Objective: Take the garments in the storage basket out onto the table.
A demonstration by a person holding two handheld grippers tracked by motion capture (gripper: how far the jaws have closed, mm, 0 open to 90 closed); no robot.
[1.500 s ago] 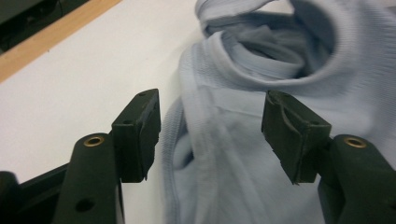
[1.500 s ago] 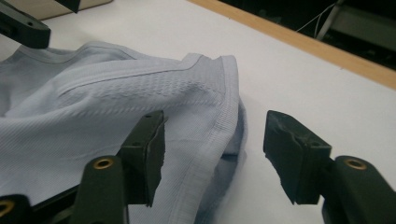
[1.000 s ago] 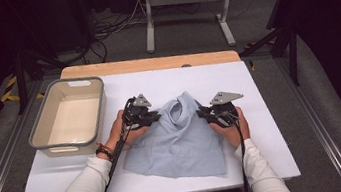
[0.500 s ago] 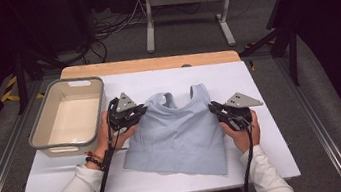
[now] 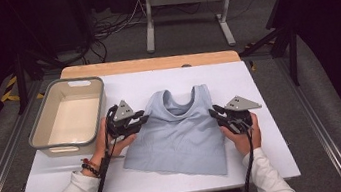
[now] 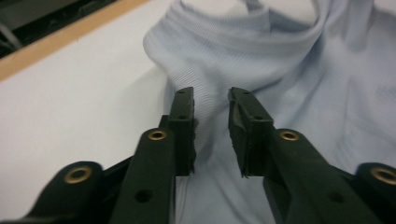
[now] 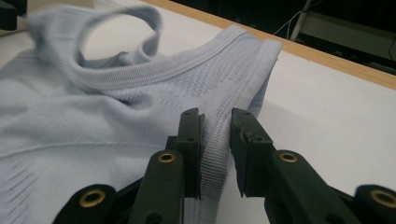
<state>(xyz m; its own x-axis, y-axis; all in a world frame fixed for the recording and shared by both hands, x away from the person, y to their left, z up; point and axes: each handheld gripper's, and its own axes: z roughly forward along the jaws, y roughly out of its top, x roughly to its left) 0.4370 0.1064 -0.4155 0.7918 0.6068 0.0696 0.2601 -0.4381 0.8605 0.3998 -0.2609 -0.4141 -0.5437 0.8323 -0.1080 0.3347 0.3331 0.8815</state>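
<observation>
Pale blue ribbed knit tank top lies spread flat on the white-topped bench, neckline and straps toward the far edge, hem toward the person. Left tongs sit at the garment's left armhole edge, right tongs at its right armhole edge, one on each side at about the same height. In the left gripper view the left tongs have a gap between the black jaws; the fabric lies beneath and beyond them, a raised fold of the side edge just ahead of the tips, pads not pressing on it. Jaws have just been opening. In the right gripper view the right tongs likewise stand parted, with the ribbed side seam of the top running up through the gap, close against the left jaw but loose; these jaws too have just been opening. Both released, cloth resting on the bench. A grey rectangular plastic tub stands to the left of the left hand, apart from the garment. Wooden strip borders the bench's far edge.
</observation>
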